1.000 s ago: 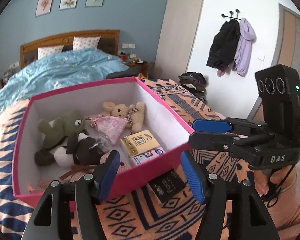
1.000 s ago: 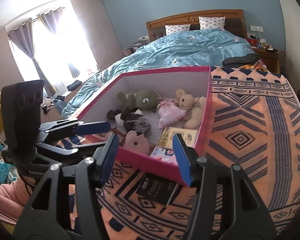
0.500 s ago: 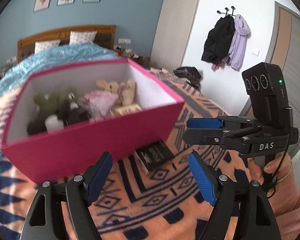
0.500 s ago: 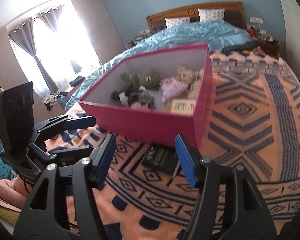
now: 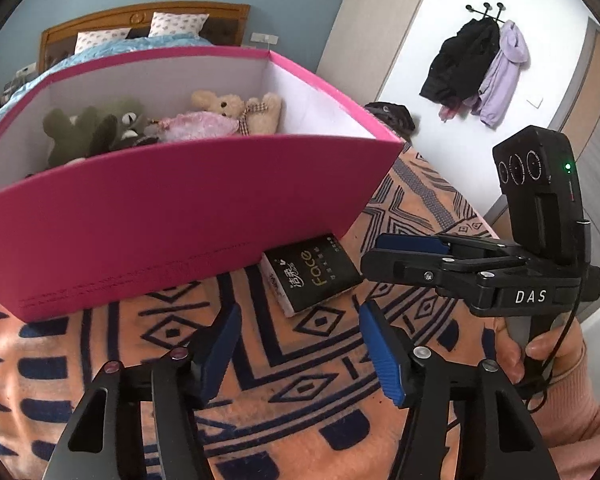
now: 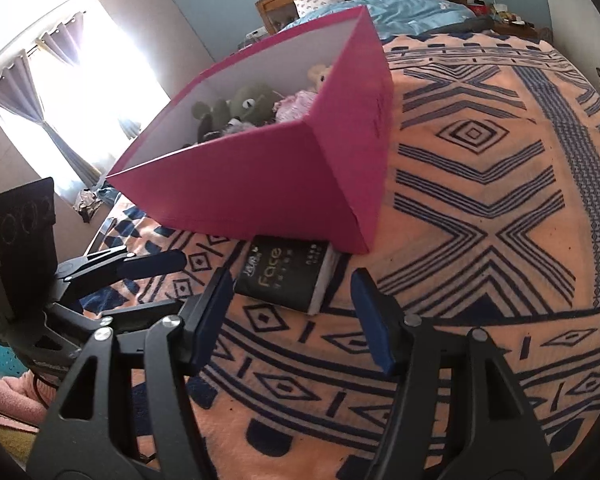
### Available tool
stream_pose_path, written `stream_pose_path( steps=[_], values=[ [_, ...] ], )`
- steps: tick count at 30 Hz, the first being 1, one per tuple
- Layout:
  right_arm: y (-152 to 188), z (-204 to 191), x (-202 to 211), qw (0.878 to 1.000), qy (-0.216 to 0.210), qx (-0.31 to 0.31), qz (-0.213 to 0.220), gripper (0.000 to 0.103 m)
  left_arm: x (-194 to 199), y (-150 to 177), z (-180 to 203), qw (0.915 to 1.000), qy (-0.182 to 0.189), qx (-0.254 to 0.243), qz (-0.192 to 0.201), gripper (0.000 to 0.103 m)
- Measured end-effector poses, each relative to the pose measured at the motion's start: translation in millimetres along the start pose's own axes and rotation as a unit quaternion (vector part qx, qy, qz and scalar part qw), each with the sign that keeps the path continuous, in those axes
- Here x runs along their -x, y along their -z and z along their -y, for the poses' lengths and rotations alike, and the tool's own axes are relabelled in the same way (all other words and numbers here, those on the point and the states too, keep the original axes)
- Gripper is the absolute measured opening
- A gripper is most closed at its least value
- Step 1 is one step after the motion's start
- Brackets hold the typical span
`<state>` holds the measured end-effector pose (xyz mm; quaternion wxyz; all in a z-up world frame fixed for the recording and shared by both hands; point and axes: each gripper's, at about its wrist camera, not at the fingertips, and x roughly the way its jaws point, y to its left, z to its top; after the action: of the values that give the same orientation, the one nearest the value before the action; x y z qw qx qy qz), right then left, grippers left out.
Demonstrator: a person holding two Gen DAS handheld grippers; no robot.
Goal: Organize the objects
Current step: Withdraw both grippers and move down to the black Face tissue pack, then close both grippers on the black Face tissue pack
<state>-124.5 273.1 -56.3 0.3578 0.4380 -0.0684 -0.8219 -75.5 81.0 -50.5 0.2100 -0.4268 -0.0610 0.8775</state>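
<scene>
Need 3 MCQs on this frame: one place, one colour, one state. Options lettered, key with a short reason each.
1. Where does the black tissue pack lie?
A. inside the box
B. on the blanket against the box's near wall
C. on the blue duvet

2. What colour is the outside of the box?
A. pink
B. green
C. white

3. How is the right gripper?
A. shut on the pack
B. shut on the box rim
C. open, nothing between its pads

Key:
1 B: the pack rests on the patterned blanket at the foot of the box.
2 A: the outer walls are pink, the inside white.
3 C: the blue pads stand apart short of the pack, only blanket showing between them.
</scene>
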Motion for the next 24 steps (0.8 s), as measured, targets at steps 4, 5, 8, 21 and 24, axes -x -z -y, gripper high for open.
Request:
stream_pose_path(
  steps=[4,5,8,21,24],
  values=[
    [-1,1,-4,1.0,0.001,0.0,-0.003,0.063,-5,1,3,1.0,-0.002,-0.004,-0.007,0.054],
    [-2,1,-4,1.0,0.001,0.0,-0.003,0.063,-6,0,3,1.0,-0.001,-0.004,-0.008,0.053],
    [-3,3,-7,1.0,0.002,-0.003,-0.003,0.063,-9,0,3,0.9999,-0.001,-0.003,-0.013,0.049],
    [-10,10,-24,1.0,-0.007,-0.01,-0.019,0.059,-24,-2,-2,0.9987,0.021,0.021,-0.042,0.032],
    [-11,11,-29,1.0,-0.012,-0.012,-0.023,0.053,-28,-2,-4,0.9981,0.029,0.026,-0.049,0.03]
  ],
)
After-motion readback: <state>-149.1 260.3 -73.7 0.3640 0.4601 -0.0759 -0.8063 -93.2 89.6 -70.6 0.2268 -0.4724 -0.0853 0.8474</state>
